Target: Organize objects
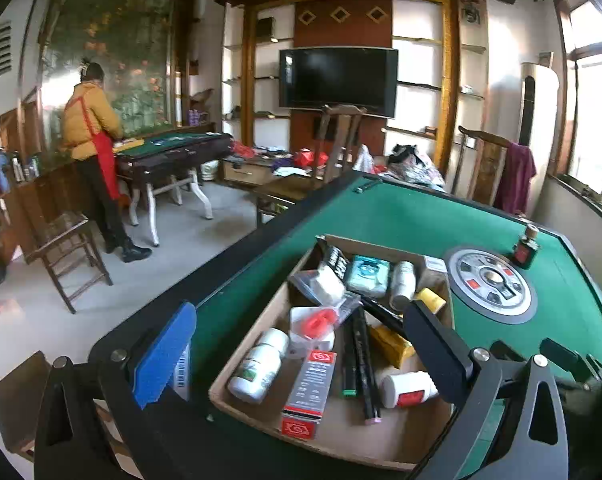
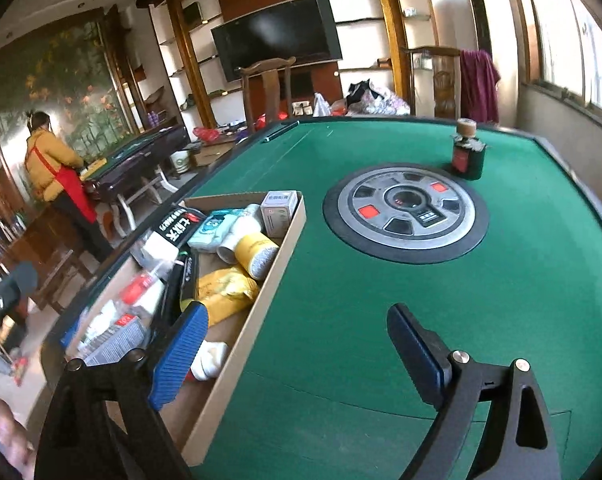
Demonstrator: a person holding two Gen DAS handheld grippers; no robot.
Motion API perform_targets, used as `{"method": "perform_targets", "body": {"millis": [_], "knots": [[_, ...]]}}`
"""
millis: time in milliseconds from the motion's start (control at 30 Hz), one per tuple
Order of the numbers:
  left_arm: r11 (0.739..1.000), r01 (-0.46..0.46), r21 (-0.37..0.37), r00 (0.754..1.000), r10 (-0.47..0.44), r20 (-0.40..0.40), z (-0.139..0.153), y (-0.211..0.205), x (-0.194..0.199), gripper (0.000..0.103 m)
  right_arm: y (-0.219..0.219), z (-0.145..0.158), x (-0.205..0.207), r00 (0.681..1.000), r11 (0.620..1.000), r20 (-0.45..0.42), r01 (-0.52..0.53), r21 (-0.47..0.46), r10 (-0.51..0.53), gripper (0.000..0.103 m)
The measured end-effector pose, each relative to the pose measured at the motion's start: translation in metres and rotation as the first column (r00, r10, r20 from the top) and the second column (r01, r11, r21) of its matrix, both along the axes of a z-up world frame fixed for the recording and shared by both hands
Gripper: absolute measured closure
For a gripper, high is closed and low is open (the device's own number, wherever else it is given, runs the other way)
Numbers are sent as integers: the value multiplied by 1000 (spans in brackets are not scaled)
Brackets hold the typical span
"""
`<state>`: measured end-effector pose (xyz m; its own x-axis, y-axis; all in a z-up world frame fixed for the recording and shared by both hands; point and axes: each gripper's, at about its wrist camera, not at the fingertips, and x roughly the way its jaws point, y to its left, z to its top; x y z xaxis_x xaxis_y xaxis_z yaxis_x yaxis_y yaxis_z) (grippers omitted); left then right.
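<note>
Fingers of the left gripper (image 1: 297, 352) stand wide apart over the cardboard tray (image 1: 261, 312), gripping nothing; fingers of the right gripper (image 2: 297, 344) are likewise apart and empty, one blue ribbed pad (image 2: 181, 356) above the tray's near end. Tray: shallow, rectangular, long axis running away from the cameras along the table's left edge. Contents: white plastic bottles (image 1: 257, 368), red-and-grey carton (image 1: 311, 392), black pens (image 1: 361, 364), yellow packet (image 2: 225, 292). Surface: green felt table (image 2: 381, 320) with round metal hub (image 2: 405, 214); dark square bottle (image 2: 468, 152) beyond. Background: wall television (image 1: 339, 80), wooden shelving
</note>
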<state>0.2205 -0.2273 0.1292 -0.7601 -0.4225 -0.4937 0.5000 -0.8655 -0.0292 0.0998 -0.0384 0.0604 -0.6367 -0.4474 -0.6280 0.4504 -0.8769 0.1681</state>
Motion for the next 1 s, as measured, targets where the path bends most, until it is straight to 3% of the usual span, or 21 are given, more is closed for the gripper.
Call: {"method": "perform_targets", "body": {"millis": [133, 300, 500, 1000], "knots": [[1000, -3, -11, 1000, 3, 1, 2, 1, 5, 0, -7, 1, 10, 999, 999, -44, -3, 50, 5, 8], [996, -36, -76, 999, 37, 8, 4, 5, 8, 0, -14, 7, 24, 995, 996, -99, -9, 86, 18, 5], [997, -46, -59, 999, 47, 20, 4, -2, 12, 0, -31, 7, 40, 988, 988, -143, -41, 146, 62, 2], [998, -38, -54, 997, 41, 60, -6, -7, 13, 0, -50, 2, 53, 983, 976, -140, -86, 201, 116, 0]]}}
